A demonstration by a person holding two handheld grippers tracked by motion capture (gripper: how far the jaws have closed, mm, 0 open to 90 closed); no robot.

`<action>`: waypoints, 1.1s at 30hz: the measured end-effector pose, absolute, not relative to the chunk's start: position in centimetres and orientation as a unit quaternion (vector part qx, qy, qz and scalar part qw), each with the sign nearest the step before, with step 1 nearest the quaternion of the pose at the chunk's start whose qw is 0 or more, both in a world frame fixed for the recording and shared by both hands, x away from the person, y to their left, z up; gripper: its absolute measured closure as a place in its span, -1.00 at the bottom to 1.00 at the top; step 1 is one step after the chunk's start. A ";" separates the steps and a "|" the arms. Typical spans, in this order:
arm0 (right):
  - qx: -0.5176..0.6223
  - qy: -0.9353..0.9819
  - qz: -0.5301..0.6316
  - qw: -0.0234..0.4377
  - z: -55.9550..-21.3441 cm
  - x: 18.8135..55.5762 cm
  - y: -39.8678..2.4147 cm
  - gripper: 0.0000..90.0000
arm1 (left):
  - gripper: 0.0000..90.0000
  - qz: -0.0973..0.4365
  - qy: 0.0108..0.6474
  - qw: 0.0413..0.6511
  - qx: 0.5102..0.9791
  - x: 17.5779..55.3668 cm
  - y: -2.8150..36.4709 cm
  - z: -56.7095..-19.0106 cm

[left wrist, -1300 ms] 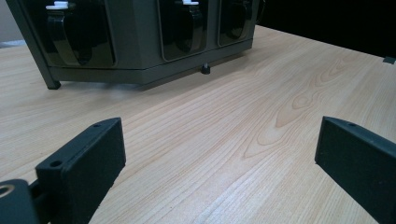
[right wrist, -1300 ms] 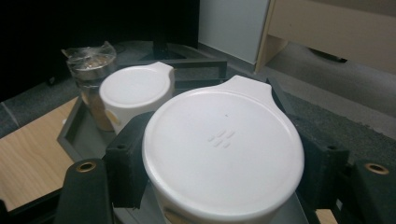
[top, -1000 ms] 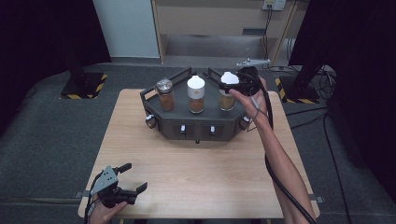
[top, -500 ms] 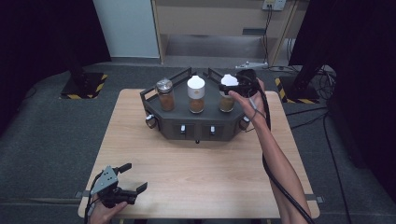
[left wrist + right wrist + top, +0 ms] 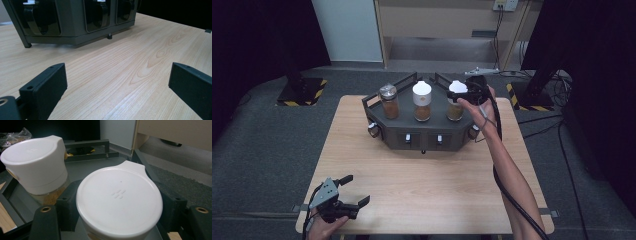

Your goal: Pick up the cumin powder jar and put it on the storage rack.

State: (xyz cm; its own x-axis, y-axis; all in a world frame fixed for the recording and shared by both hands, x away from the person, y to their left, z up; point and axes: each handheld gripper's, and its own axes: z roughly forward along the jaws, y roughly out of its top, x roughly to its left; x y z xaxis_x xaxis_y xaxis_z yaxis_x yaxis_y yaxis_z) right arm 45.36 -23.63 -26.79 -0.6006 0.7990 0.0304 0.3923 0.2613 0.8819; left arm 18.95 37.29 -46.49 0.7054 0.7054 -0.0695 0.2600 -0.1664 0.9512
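Jar [image 5: 119, 202] upright between our right gripper [image 5: 466, 95] jaws, clamped below its white lid; left gripper [image 5: 343, 197] gapes, far off.

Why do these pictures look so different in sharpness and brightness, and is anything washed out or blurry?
High view: the pale wooden table is evenly lit, the room's edges fall into black. Left gripper view: wood grain sharp mid-frame, the near black jaws soft, and the dark grey rack dim. Right gripper view: the white-lidded spice jar between the jaws is bright, nearly washed out, its faint embossed marks still readable; the background is blurred.
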 end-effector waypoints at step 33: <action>0.328 0.729 0.538 0.266 -24.6 37.5 -26.9 -0.85 | -0.99 0.200 0.328 0.557 0.736 19.0 37.3 -46.5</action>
State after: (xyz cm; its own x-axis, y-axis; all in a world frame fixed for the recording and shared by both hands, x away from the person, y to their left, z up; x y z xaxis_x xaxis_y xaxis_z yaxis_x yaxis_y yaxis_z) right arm 37.46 -26.86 -24.56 -0.6424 0.7656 -0.0347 0.1920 0.2046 0.9598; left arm 18.96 37.26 -46.46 0.7053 0.7054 -0.0708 0.2599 -0.1643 0.9516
